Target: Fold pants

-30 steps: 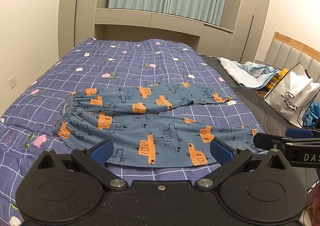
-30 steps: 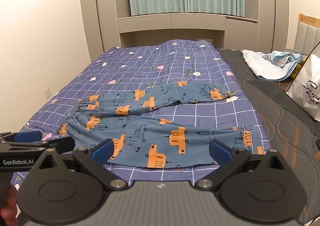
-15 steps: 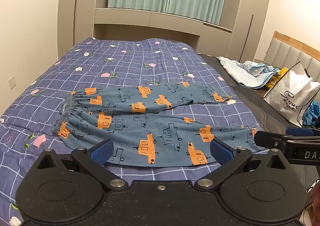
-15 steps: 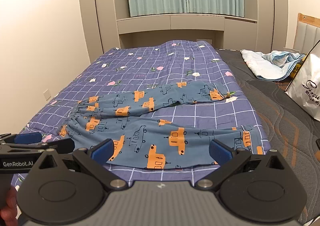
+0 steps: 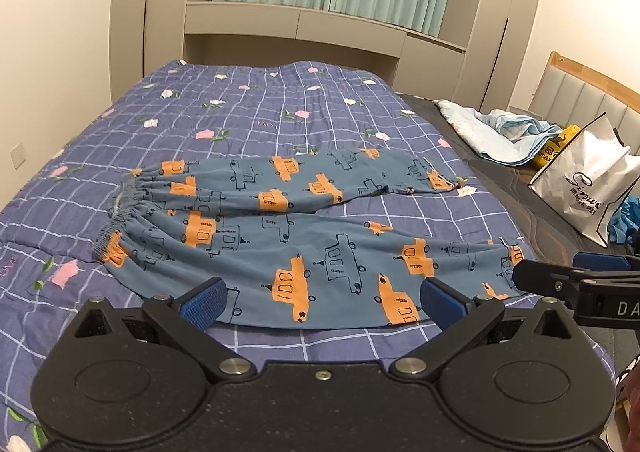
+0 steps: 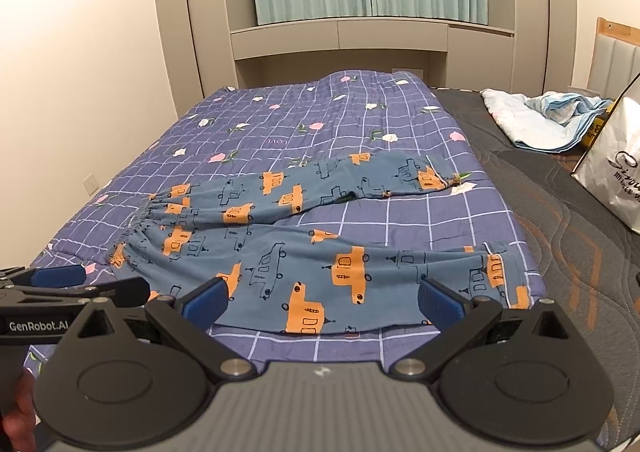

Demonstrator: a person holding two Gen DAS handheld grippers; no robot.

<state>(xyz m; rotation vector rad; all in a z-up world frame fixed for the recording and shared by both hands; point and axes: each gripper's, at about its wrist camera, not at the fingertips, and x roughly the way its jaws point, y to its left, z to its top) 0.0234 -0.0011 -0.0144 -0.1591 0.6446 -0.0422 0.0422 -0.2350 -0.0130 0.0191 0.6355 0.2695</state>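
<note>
Blue pants [image 5: 280,236] with orange car prints lie spread flat on the bed, waistband at the left, both legs running right, the far leg angled away. They also show in the right wrist view [image 6: 320,252]. My left gripper [image 5: 322,302] is open and empty, just above the near leg's front edge. My right gripper [image 6: 324,302] is open and empty, over the same near edge, further right. The right gripper's fingers [image 5: 560,280] reach in near the near leg's cuff. The left gripper's fingers [image 6: 80,288] show near the waistband side.
A purple checked quilt [image 5: 260,119] covers the bed. Dark bare mattress [image 6: 580,252] lies to the right. A light blue crumpled cloth [image 5: 508,131] and a white paper bag [image 5: 588,187] sit at the far right. Wardrobe and curtains stand behind.
Both grippers have shifted only slightly; the view has barely changed. The pants have not moved.
</note>
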